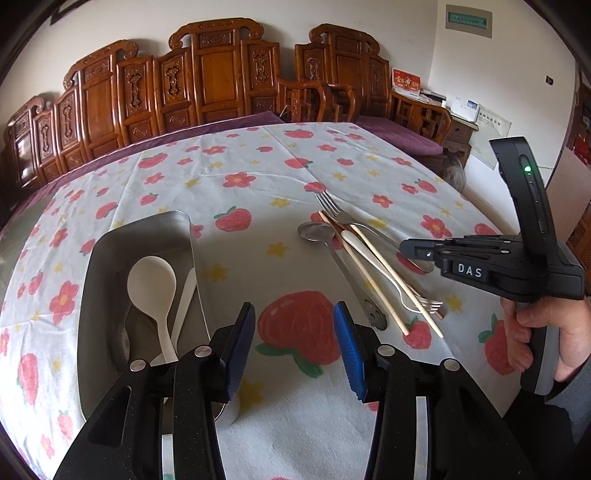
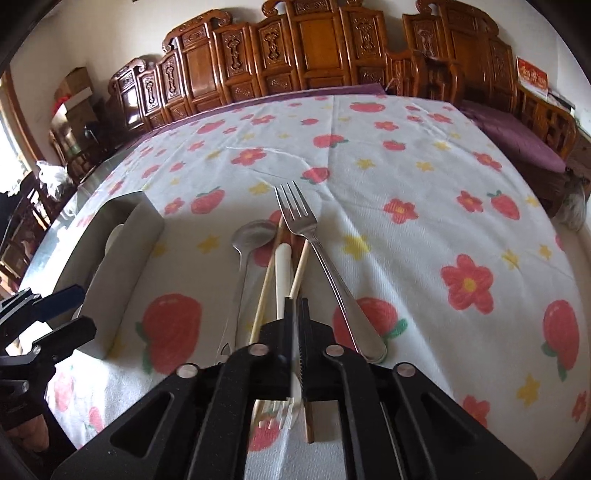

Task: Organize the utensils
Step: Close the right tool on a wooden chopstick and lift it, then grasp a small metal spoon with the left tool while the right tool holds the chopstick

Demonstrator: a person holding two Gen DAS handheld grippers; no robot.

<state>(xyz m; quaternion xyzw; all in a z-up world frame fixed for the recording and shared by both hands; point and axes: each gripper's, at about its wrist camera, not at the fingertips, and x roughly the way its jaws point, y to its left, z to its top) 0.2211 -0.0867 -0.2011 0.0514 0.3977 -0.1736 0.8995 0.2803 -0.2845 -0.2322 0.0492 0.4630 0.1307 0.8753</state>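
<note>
The white fork [image 2: 283,273] is pinched between the right gripper [image 2: 297,306] fingers; the left gripper [image 1: 294,325] fingers are held apart, empty, beside the metal tray [image 1: 110,266].

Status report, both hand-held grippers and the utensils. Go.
Left hand-held gripper open, empty, beside steel tray. Right hand-held gripper closed on white fork. Chopsticks crossing it in the pile.

"DAS" in white caps on a black tab of the right gripper [image 1: 413,254], seen in left wrist view. Red card [image 1: 405,82] w/ gold characters, wall plaque [image 1: 468,20]: too small to read.
</note>
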